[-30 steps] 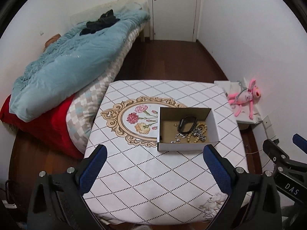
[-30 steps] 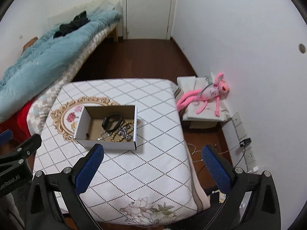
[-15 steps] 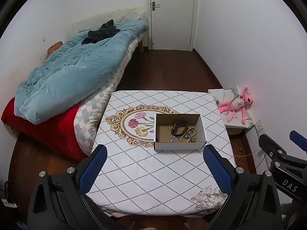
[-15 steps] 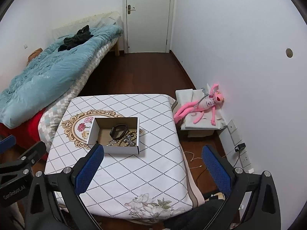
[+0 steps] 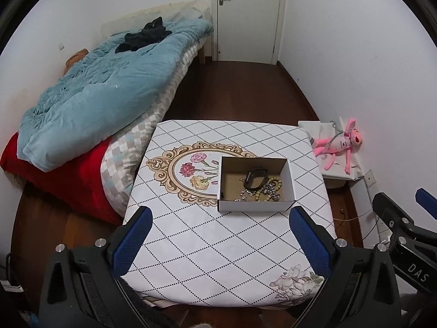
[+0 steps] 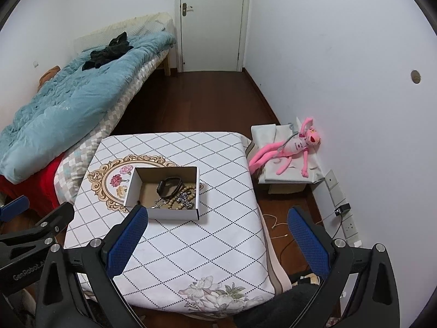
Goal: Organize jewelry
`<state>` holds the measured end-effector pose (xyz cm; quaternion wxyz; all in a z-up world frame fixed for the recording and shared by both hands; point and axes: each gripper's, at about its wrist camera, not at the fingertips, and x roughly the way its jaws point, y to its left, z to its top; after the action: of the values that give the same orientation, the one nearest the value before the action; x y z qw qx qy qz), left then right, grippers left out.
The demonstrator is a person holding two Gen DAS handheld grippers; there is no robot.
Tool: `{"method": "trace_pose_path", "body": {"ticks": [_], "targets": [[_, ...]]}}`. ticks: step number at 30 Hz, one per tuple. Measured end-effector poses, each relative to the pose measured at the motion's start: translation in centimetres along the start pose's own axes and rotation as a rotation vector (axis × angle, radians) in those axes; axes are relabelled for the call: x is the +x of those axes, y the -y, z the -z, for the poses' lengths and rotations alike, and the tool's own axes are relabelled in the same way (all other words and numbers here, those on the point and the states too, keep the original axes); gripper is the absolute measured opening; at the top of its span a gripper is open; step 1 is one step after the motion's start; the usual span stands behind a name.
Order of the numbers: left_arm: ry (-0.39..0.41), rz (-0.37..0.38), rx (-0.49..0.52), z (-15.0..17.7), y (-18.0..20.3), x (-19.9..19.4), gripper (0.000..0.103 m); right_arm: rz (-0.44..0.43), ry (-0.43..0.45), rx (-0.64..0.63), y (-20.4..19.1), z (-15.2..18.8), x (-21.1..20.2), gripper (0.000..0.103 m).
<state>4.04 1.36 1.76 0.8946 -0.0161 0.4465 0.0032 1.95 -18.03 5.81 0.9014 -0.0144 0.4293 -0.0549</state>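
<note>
Bench [image 5: 218, 235] covered by diamond-pattern cloth; open cardboard box [image 5: 255, 187] set near middle, jewelry [image 5: 259, 187] heaped inside. Bed [image 5: 103, 104] at left, door [image 5: 247, 13] beyond. Left gripper [image 5: 218, 239], right gripper [image 6: 215, 236]: fingers spread wide, nothing held.

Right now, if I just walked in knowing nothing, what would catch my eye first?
Probably the open cardboard box on the patterned tablecloth, holding a tangle of jewelry: beads, chains and a black band. Then the pink plush toy sprawled on a low stand by the right wall, and the blue quilt heaped on the bed at left.
</note>
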Motion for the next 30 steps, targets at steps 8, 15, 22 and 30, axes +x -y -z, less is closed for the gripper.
{"method": "trace_pose_path", "body": {"ticks": [8, 15, 22, 30], "targets": [[-0.046, -0.024, 0.005, -1.3, 0.2, 2.8, 0.102, 0.007, -0.046, -0.004, -0.4, -1.7, 3.9, 0.103], [-0.072, -0.037, 0.009, -1.8, 0.2, 4.6, 0.102, 0.015, -0.085, -0.016, -1.1, -2.5, 6.5, 0.103], [-0.097, -0.042, 0.006, -2.0, 0.0, 5.8, 0.102, 0.012, -0.120, -0.020, -1.5, -2.3, 8.0, 0.103], [-0.108, -0.041, 0.003, -1.9, -0.2, 6.2, 0.102, 0.011, -0.139, -0.025, -1.7, -2.0, 8.5, 0.103]]}}
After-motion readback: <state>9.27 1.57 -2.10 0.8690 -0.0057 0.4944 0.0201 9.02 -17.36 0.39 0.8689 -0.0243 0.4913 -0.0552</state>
